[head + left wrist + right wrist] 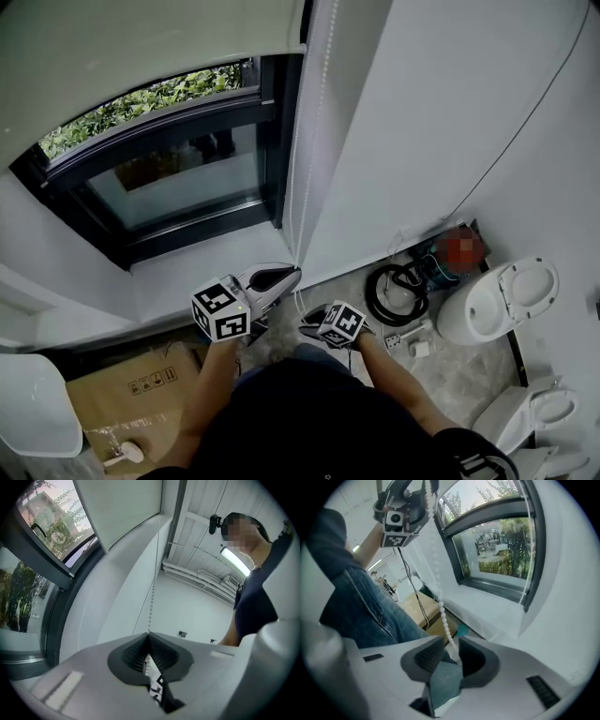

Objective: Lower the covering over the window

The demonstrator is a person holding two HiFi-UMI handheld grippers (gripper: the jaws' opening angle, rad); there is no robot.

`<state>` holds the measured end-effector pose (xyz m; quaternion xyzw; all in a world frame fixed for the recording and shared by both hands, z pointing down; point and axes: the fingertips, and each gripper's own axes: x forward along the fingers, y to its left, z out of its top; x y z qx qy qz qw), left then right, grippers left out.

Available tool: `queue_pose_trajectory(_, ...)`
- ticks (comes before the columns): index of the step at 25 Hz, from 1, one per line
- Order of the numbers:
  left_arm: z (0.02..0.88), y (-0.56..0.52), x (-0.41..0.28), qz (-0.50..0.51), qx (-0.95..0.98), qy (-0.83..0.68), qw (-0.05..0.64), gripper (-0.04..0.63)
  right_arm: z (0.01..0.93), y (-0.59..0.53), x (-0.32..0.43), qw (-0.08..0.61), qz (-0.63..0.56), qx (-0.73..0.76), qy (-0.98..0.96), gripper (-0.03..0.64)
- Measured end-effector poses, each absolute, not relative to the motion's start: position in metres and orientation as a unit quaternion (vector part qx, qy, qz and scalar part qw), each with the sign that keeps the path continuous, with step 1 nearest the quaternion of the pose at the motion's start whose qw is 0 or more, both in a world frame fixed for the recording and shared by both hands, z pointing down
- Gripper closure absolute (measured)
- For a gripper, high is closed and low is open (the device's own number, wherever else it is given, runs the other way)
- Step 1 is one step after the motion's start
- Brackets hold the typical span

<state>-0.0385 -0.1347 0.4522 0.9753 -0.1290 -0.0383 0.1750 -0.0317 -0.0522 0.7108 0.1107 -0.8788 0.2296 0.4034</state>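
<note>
A bare washroom: toilets standing beside a cardboard box.

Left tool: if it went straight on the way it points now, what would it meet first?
The left tool, shut on the bead chain, points roughly level at the white wall beside the window. That wall looks first in line, though depth is unclear.

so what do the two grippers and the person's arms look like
Both the left gripper and right gripper have pale grey shells, dark ribbed pads and a cube of black-and-white square markers. The person wears a dark top and blue jeans.
</note>
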Motion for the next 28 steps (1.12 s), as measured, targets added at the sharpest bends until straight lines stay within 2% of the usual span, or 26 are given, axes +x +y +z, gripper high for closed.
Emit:
queue_pose_trajectory(1, 0.459, -0.133, -0.037, -0.021, 0.977, -0.13, 0.169, 0.584, 0.707, -0.053, -0.033, 0.39, 0.239, 0.111, -0.882, 0.523)
queue_pose_trajectory(2, 0.467, -0.132, -0.036, -0.003, 0.978, -0.131, 0.163, 0.584, 0.7, -0.056, -0.033, 0.373, 0.245, 0.118, -0.887, 0.495)
queue_pose_trajectory(6, 0.48, -0.126, -0.034, -0.026, 0.972, -0.128, 0.197, 0.584, 0.654, -0.077, -0.026, 0.294, 0.244, 0.158, -0.91, 0.495)
queue_pose_trajectory(11, 0.481, -0.134, -0.031, -0.026, 0.972, -0.125, 0.198, 0.584, 0.576, -0.112, -0.014, 0.201, 0.2, 0.204, -0.937, 0.495)
queue_pose_trajectory(15, 0.51, -0.131, -0.024, 0.027, 0.973, -0.123, 0.191, 0.584, 0.503, -0.127, -0.012, 0.116, 0.151, 0.225, -0.956, 0.497)
queue_pose_trajectory(17, 0.522, -0.129, -0.023, 0.027, 0.97, -0.122, 0.209, 0.584, 0.471, -0.131, -0.013, 0.086, 0.126, 0.23, -0.961, 0.496)
queue_pose_trajectory(25, 0.525, -0.136, -0.019, 0.018, 0.966, -0.125, 0.225, 0.584, 0.408, -0.145, -0.023, 0.027, 0.075, 0.229, -0.97, 0.497)
queue_pose_trajectory(28, 0.545, -0.129, -0.017, 0.065, 0.966, -0.122, 0.219, 0.584, 0.395, -0.157, -0.029, 0.014, 0.069, 0.23, -0.971, 0.497)
